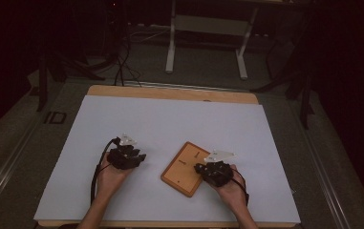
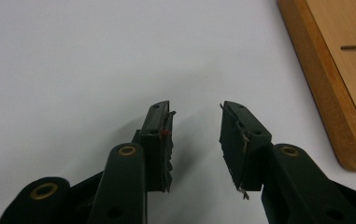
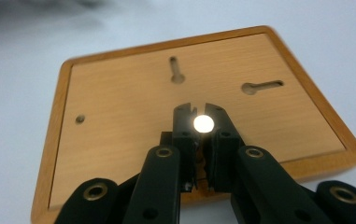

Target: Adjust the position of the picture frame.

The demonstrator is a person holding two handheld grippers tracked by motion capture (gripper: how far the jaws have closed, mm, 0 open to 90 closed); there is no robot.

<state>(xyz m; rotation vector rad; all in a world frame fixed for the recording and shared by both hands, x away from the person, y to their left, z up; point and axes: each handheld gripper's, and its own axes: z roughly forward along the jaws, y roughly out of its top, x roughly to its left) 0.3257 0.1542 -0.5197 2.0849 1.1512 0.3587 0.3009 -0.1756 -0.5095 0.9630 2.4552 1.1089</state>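
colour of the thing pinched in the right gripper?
White, a small round piece; clearest in the right gripper view.

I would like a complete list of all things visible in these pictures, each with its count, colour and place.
wooden board: one, orange-brown, flat on the sheet between the grippers; two keyhole slots and a small hole in its face.
round piece: one, shiny white, held between the right gripper's jaws over the board.
white sheet: one, covers most of the table.
table: one, light wood edge at the far side.
white frame: one, on the floor behind the table.
left gripper: black, open, over the bare sheet.
right gripper: black, shut on the round piece.
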